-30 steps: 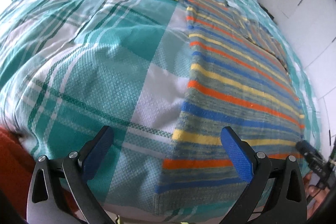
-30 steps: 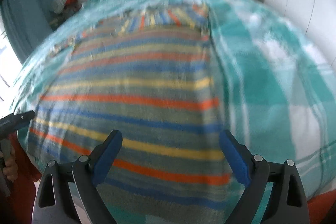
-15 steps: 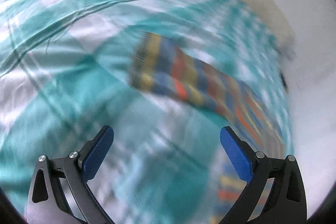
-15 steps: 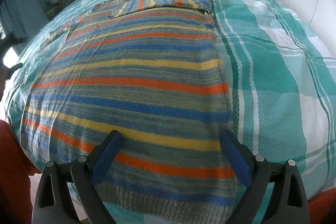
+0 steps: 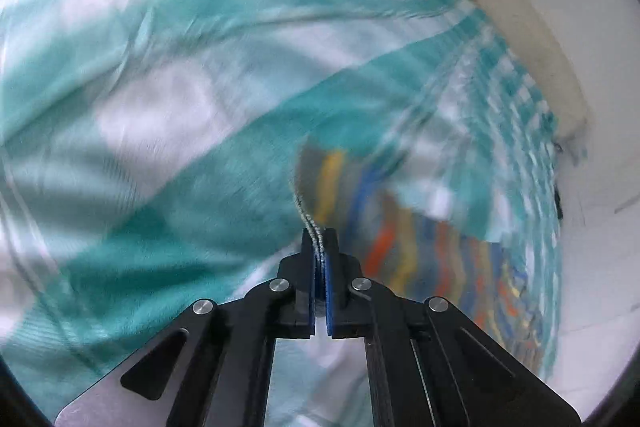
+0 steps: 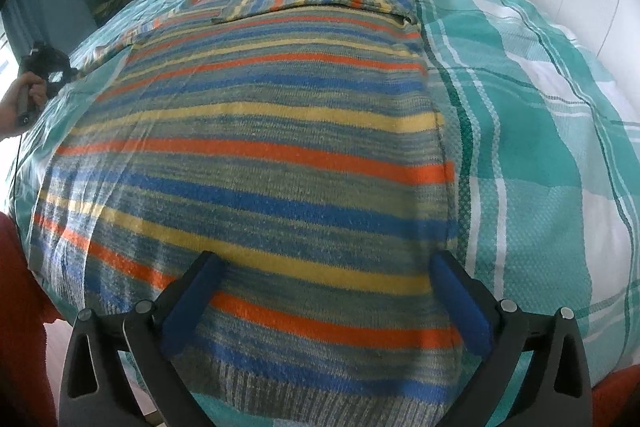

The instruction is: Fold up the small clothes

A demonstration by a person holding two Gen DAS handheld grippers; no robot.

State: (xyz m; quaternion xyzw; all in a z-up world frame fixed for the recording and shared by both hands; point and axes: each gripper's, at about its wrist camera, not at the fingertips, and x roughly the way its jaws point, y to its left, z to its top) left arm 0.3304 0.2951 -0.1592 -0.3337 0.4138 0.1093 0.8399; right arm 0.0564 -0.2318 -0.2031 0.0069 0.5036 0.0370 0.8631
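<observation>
while a striped sweater (image 6: pixel 256 163) lies spread flat across a bed, its hem nearest the right wrist camera, the right gripper (image 6: pixel 324 299) hangs over that hem with its 2 blue-padded fingers (image 6: pixel 188 303) spread wide; its jaws have just been opening further, nothing is pinched between them, and whether the pads touch the knit cannot be told. the sweater has grey, blue, orange and yellow bands. its far sleeve on the right is folded across the chest. it rests on a teal and white checked bedspread (image 6: pixel 520 131). at the far left edge of that view, a hand (image 6: pixel 24 99) holds the left gripper at the other sleeve.

the left wrist view is blurred. the left gripper (image 5: pixel 320 243) has its jaws just closed tight on the ribbed cuff edge of the sleeve (image 5: pixel 340 183), which runs away to the right over the bedspread (image 5: pixel 160 67). a white wall (image 5: pixel 580 47) stands beyond the bed.
</observation>
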